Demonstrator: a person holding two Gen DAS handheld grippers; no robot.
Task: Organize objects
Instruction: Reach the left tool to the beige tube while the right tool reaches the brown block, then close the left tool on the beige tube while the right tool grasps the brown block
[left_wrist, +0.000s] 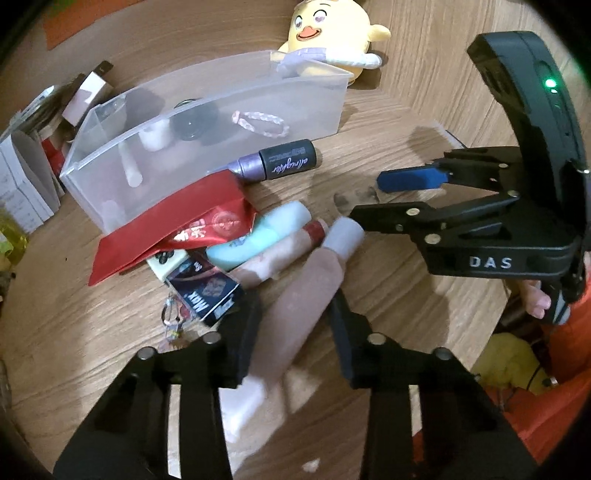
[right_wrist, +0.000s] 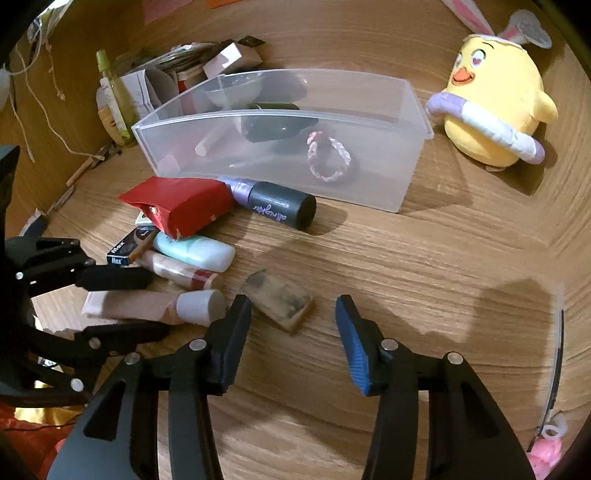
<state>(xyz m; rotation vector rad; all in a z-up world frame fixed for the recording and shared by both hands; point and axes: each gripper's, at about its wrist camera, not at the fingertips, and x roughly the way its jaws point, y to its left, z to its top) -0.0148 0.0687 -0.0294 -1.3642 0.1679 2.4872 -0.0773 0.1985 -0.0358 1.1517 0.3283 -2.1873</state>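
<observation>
A beige tube with a white cap lies on the wooden table, and my left gripper is shut on its body; the right wrist view shows the same grip on the tube. My right gripper is open, its fingers on either side of a small smudged brown block without pressing it. The left wrist view shows that gripper over the block. Behind stands a clear plastic bin holding a braided bracelet and a dark round item.
Beside the tube lies a pile: red packet, mint bottle, purple-and-black lipstick, small dark "Max" box. A yellow chick plush sits at the right of the bin. Boxes and papers crowd the back left.
</observation>
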